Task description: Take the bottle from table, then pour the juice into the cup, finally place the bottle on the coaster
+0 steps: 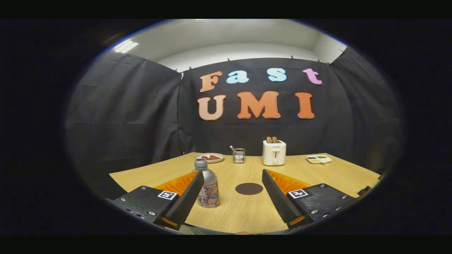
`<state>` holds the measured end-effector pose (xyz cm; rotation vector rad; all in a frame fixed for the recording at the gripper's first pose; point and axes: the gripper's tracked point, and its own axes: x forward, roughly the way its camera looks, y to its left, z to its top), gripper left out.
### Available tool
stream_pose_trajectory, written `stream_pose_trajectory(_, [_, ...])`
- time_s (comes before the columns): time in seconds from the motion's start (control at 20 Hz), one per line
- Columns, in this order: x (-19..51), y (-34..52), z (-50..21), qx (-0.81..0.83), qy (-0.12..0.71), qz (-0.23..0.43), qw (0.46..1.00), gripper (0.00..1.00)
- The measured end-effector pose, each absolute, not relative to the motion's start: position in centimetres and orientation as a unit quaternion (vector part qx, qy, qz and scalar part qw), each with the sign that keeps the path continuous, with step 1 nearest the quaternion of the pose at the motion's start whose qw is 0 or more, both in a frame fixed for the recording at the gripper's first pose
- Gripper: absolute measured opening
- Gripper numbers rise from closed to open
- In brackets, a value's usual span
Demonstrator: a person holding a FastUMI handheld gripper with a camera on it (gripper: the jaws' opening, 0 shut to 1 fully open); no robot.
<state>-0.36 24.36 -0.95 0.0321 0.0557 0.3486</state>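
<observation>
Hand-held gripper: its fingers stood spread wide above the near part of the surface, holding nothing and touching nothing.
Bottle: stood upright on the surface, just inside the left finger; the finger's tip overlapped its lower side in the view, and contact could not be told. It had a silvery cap and a printed label.
Coaster: a dark round disc lying flat between the fingers, nearer the right one, just right of the bottle and apart from it.
Surface: pale wood, running from under the fingers to the booth wall.
Cup: a small glass with something standing in it, well beyond the fingers near the far edge.
Plate: left of the cup, with brown food on it.
Toaster: white, right of the cup, two slices sticking up.
Tray: small and white, farthest right along the far edge.
</observation>
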Motion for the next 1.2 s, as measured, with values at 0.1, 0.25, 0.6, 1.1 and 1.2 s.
stream_pose_trajectory(0.1, [-0.3,26.3,-2.0,0.007,0.036,0.18,0.983,0.98])
stream_pose_trajectory(0.25, [0.2,28.0,-3.8,-0.004,0.049,0.178,0.983,0.98])
stream_pose_trajectory(0.6, [2.1,31.0,-8.7,-0.008,0.095,0.171,0.981,0.98])
stream_pose_trajectory(1.1, [3.6,32.8,-12.0,0.014,0.137,0.169,0.976,0.84])
stream_pose_trajectory(1.2, [3.8,33.0,-11.9,0.016,0.136,0.171,0.976,0.8])
